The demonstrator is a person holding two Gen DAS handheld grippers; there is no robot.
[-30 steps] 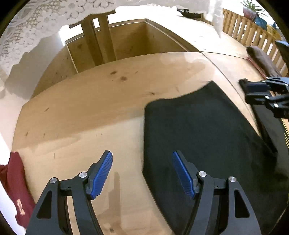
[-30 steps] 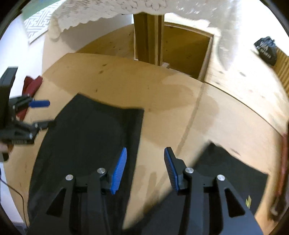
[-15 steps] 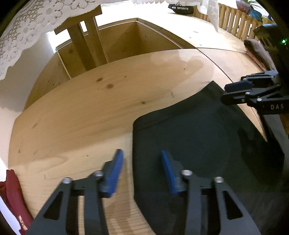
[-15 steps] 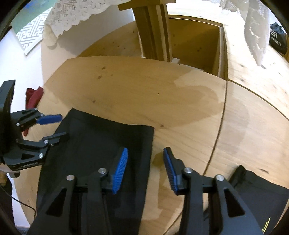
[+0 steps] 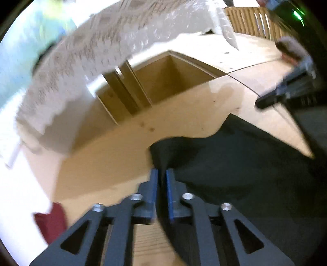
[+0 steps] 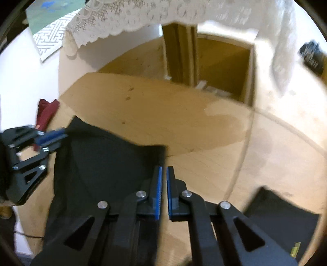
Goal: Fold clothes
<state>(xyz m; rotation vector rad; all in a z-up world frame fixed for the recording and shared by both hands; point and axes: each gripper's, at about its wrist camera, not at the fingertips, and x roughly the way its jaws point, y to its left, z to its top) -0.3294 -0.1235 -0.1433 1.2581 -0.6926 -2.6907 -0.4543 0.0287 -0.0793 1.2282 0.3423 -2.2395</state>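
A black garment lies spread on the wooden table. My left gripper has the garment's near-left corner between its blue pads. The pads press the cloth, the jaws are beginning to open, and the corner is pulled up off the wood. In the right wrist view the same garment spreads to the left, and my right gripper is shut on its right edge. Each gripper shows in the other's view, the left gripper at the far corner and the right gripper at the upper right.
A dark red garment hangs over the table's left edge. A second black garment lies at the lower right. Behind the table are an open wooden recess and a hanging lace cloth. A brown cloth lies far right.
Both grippers, open before, have closed on the black garment's edges. The left one has swung and tilted, pulling its corner up; the garment's far edge now rises between the two grippers.
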